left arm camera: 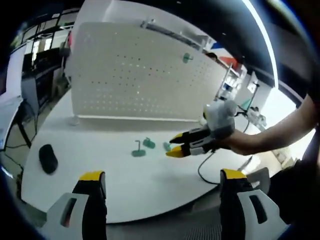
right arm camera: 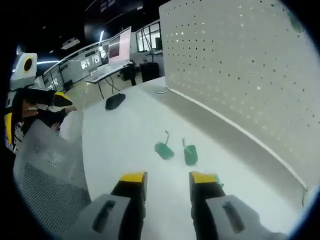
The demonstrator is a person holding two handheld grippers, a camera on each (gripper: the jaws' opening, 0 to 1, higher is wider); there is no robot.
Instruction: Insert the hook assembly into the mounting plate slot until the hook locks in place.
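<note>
Here, in the left gripper view, we hold the left gripper (left arm camera: 162,186) with jaws wide apart over bare white desk (left arm camera: 100,190); the right gripper (left arm camera: 176,144), jaws nearly closed, nears green hook pieces (left arm camera: 142,148) below the pegboard (left arm camera: 145,75). Right gripper view: jaws parted, gripping nothing, short of the hooks. No legible writing.

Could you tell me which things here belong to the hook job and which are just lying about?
Job: green hooks on the white table; white pegboard, one green hook already on it; right gripper; left gripper.
Lying about: black mouse; cable.
</note>
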